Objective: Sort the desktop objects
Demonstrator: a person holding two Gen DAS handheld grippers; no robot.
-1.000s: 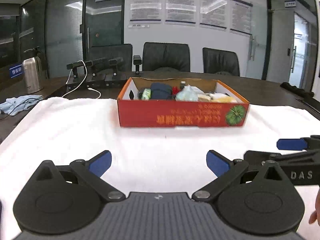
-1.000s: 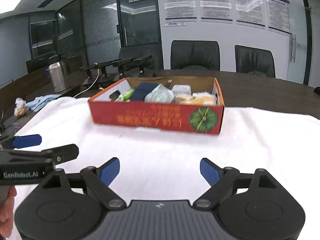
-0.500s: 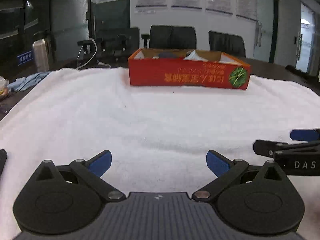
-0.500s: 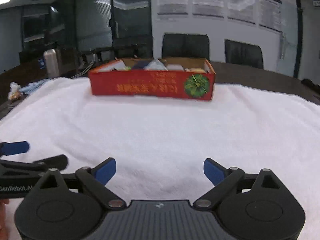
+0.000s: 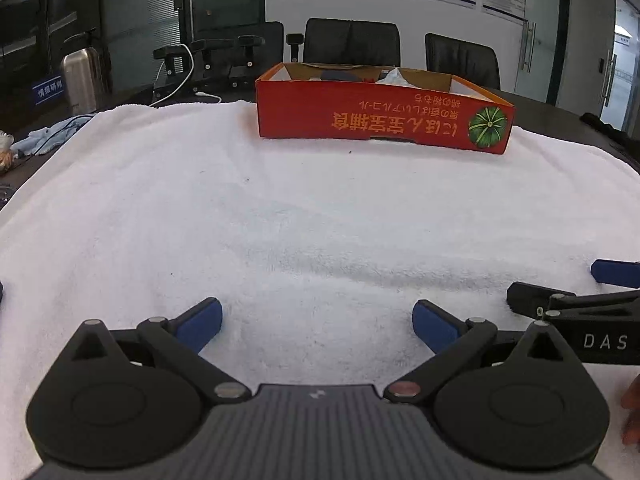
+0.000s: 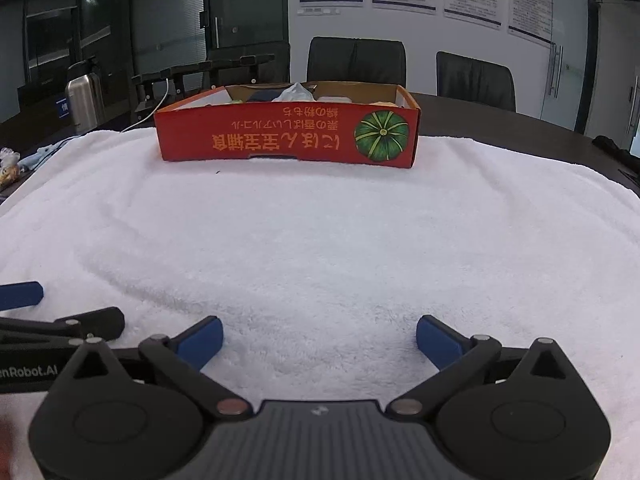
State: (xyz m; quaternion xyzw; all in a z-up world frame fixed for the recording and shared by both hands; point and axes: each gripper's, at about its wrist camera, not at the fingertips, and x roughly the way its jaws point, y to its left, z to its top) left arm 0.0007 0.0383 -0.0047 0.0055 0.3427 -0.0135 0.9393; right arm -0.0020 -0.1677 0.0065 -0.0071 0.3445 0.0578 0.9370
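Observation:
A red cardboard box [image 5: 384, 122] with a green pumpkin print stands at the far side of the white towel [image 5: 280, 220]. It holds several small items, mostly hidden behind its front wall. It also shows in the right wrist view [image 6: 288, 136]. My left gripper [image 5: 317, 322] is open and empty, low over the near towel. My right gripper [image 6: 319, 340] is open and empty beside it, and it shows at the right edge of the left wrist view [image 5: 576, 292].
A steel thermos [image 5: 82, 80] and a blue cloth [image 5: 48, 136] sit on the dark table at the left. Black stands with a white cable [image 5: 188, 72] are behind the box. Black chairs [image 5: 352, 46] line the far side.
Both grippers dropped low over the towel half a second ago and have since risen and tilted a little, so the box interior shows again. Both stayed open and empty.

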